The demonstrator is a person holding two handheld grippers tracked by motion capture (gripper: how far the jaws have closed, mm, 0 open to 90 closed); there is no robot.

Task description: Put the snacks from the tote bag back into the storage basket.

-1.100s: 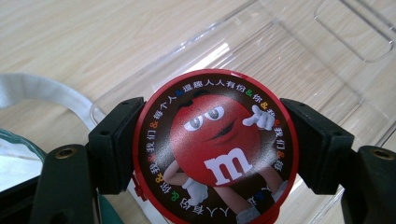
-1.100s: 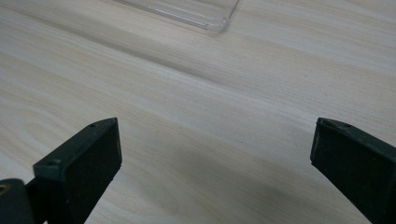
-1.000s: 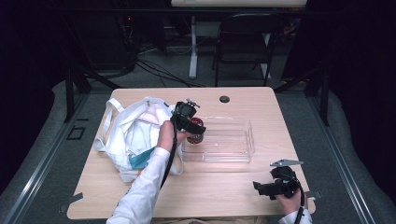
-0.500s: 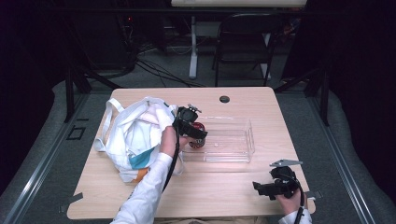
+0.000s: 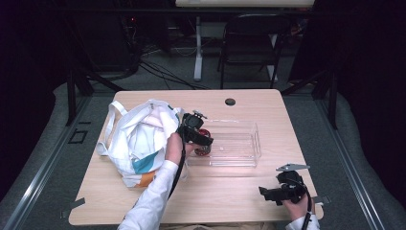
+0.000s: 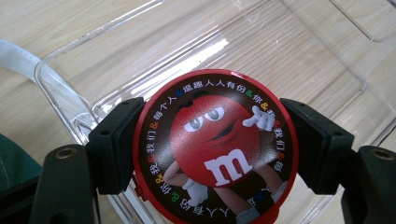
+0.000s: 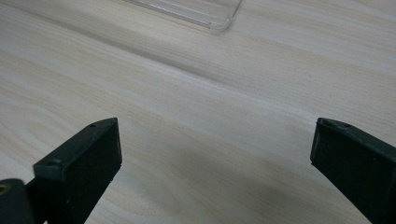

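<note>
A round red candy tin (image 6: 215, 145) with a red cartoon figure on its lid sits between the jaws of my left gripper (image 6: 212, 149), which is shut on it. In the high view the tin (image 5: 203, 142) hangs over the left end of a clear plastic tray (image 5: 244, 143), with my left gripper (image 5: 200, 139) above it. My right gripper (image 5: 269, 193) rests near the table's front right corner, open, with nothing but bare wood between its jaws (image 7: 212, 154).
A white cloth tote bag (image 5: 139, 139) with blue and orange patches lies left of the tray. A corner of the tray (image 7: 205, 14) is ahead of the right gripper. A black grommet (image 5: 230, 101) is at the table's far edge.
My left gripper has carried the tin down and slightly right, lower over the tray's left end. The right gripper has stayed where it was.
</note>
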